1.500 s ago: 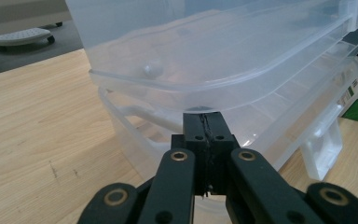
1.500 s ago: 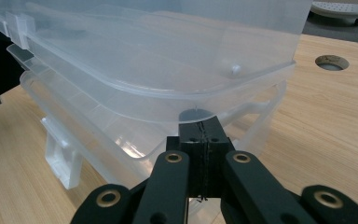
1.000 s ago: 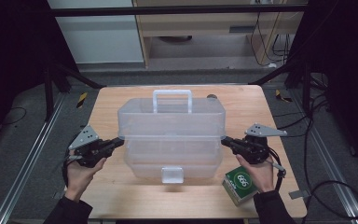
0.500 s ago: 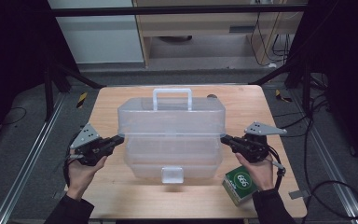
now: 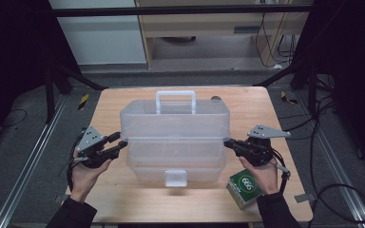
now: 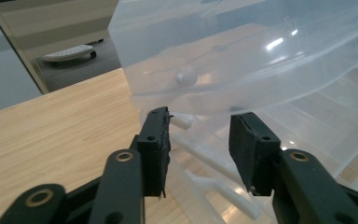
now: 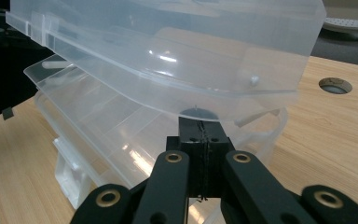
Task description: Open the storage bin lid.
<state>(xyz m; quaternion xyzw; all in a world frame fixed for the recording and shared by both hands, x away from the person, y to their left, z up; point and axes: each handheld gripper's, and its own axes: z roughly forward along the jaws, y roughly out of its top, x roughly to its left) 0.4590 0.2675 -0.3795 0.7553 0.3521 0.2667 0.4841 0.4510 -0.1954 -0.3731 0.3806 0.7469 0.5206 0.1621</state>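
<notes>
A clear plastic tiered storage box [image 5: 173,137] with a white handle [image 5: 175,97] stands mid-table, its front latch [image 5: 176,178] facing me. Its top tier [image 7: 168,51] is lifted and tilted above the lower trays. My left gripper [image 5: 120,140] is at the box's left side. In the left gripper view it [image 6: 198,128] is open, its jaws just under the top tier's edge [image 6: 242,51], with a white hinge arm behind the gap. At the box's right side, my right gripper [image 5: 228,141] is shut [image 7: 200,123], nothing showing between its pads and its tips under the top tier's rim.
A green carton [image 5: 244,187] lies near the front right of the wooden table [image 5: 247,109], just under my right hand. A round cable hole [image 7: 335,85] sits in the tabletop behind the box. Dark frame rails and cables run along both sides of the table.
</notes>
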